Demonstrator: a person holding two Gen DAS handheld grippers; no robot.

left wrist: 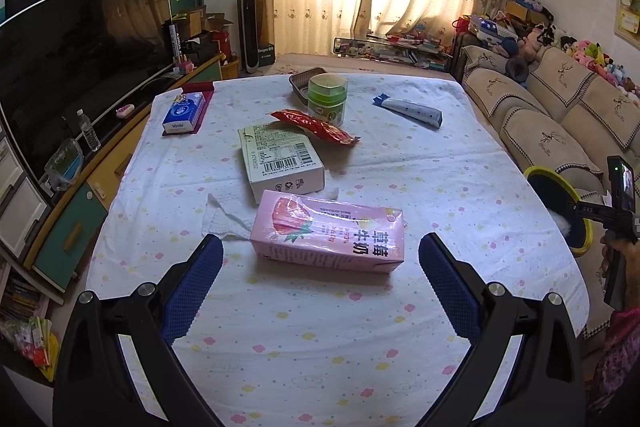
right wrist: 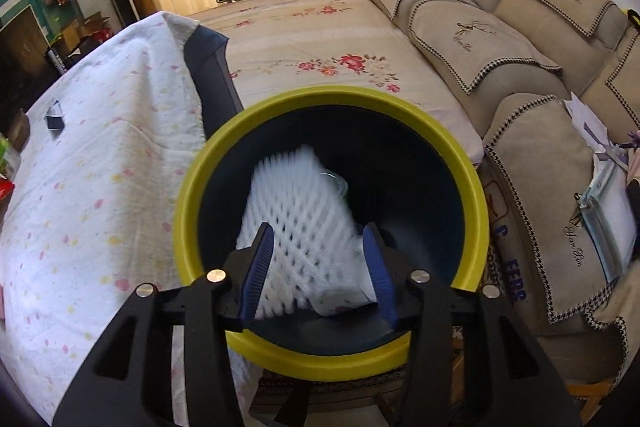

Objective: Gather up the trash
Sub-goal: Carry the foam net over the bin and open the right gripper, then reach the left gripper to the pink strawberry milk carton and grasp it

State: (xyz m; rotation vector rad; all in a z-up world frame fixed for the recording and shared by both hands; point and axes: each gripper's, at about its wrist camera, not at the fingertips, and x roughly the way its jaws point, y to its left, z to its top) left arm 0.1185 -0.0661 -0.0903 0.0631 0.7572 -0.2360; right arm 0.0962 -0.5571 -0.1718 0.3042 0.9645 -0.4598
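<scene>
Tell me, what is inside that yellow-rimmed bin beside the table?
Inside the bin is a white foam net sleeve, blurred and lying between the fingers of the right tool. A clear plastic scrap shows behind it. The sleeve and tool hide the bottom of the bin.

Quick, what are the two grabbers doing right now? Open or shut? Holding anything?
Left gripper: open, holding nothing, pink milk carton on the table ahead.
Right gripper: jaws open over the yellow-rimmed bin, white foam net blurred between them, not gripped.
</scene>
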